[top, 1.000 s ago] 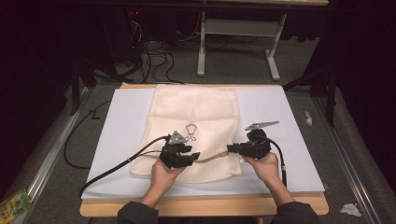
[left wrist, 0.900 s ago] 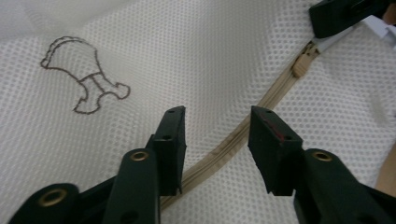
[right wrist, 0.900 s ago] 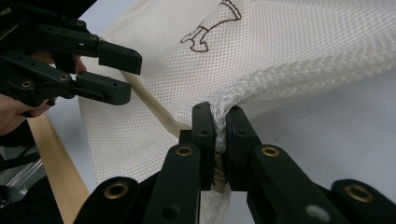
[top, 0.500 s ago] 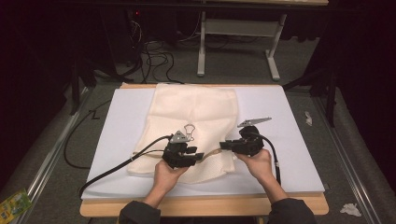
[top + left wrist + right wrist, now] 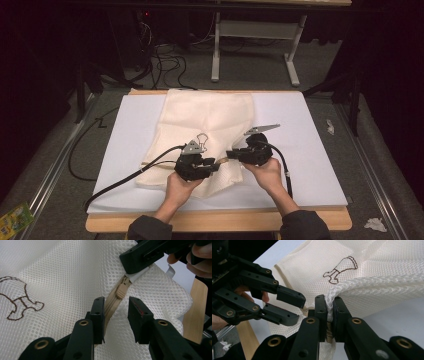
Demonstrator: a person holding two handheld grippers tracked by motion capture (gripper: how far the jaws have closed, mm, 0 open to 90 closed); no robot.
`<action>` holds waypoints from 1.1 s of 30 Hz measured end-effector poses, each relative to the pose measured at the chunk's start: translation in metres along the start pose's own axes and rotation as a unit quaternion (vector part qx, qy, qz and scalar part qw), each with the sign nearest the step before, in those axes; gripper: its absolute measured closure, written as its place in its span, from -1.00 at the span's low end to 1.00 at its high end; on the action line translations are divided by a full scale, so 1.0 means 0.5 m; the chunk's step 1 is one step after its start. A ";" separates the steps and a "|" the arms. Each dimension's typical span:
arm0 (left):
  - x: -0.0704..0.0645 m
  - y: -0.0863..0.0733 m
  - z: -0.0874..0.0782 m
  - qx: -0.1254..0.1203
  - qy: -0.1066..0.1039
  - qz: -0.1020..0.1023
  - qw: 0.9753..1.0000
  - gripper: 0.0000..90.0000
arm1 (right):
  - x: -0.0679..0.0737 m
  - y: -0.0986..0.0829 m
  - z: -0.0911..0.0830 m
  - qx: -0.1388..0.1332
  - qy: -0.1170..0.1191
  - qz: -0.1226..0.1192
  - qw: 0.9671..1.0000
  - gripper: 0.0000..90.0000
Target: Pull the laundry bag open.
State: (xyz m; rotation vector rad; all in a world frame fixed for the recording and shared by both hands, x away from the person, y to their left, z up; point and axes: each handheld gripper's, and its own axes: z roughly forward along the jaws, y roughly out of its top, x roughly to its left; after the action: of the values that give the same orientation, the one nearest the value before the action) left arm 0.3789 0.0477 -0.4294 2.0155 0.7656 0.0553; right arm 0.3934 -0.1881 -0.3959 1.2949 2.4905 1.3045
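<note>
A cream mesh bag [image 5: 205,117] with a brown embroidered figure [image 5: 17,298] lies on the white board [image 5: 300,150]. My left gripper [image 5: 116,305] is open, its jaws standing on either side of the beige zipper track, just short of the zipper pull [image 5: 122,290]. My right gripper [image 5: 330,302] is shut on the bag's edge, where a white braided cord [image 5: 372,282] runs into its jaws. In the high view the left gripper [image 5: 215,164] and right gripper [image 5: 231,156] face each other tip to tip over the bag's near edge. The right gripper [image 5: 140,255] also appears pinching a white tab beyond the pull.
The board rests on a wooden table [image 5: 220,222] whose front edge lies near the person's sleeves. A black cable [image 5: 125,177] trails left off the board. Beyond the table are a desk frame [image 5: 255,35] and floor cables [image 5: 165,60]. Bare board lies to the right.
My right gripper has moved left toward the left gripper, drawing the bag's near right edge with it and bunching the mesh. The left gripper has hardly shifted.
</note>
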 end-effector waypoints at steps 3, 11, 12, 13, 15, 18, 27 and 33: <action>0.002 0.000 0.003 0.000 -0.002 -0.002 1.000 0.51 | 0.003 0.002 0.003 -0.001 0.000 -0.001 1.000 0.91; 0.001 0.002 0.005 -0.005 -0.014 -0.008 1.000 0.55 | 0.012 0.004 0.009 -0.002 -0.001 -0.005 1.000 0.91; 0.001 0.001 0.006 -0.004 -0.014 -0.008 1.000 0.56 | 0.012 0.004 0.010 -0.003 -0.001 -0.007 1.000 0.91; 0.001 0.001 0.007 -0.004 -0.013 -0.008 1.000 0.56 | 0.014 0.004 0.011 -0.003 -0.001 -0.006 1.000 0.91; 0.001 0.000 0.010 -0.005 -0.013 -0.008 1.000 0.58 | 0.015 0.004 0.012 -0.002 0.000 -0.005 1.000 0.91; 0.000 -0.001 0.013 -0.009 -0.015 -0.012 1.000 0.61 | 0.017 0.004 0.013 -0.006 0.002 -0.008 1.000 0.91; -0.003 -0.001 0.020 -0.017 -0.007 -0.015 1.000 0.79 | 0.020 0.002 0.017 -0.007 0.003 -0.008 1.000 0.91; -0.003 -0.001 0.020 -0.018 -0.007 -0.016 1.000 0.88 | 0.021 0.002 0.017 -0.009 0.001 -0.008 1.000 0.91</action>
State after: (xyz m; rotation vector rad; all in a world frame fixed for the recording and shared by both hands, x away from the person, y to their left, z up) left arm 0.3810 0.0396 -0.4347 1.9681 0.7818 0.0358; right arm 0.3904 -0.1752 -0.3974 1.2689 2.4801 1.3217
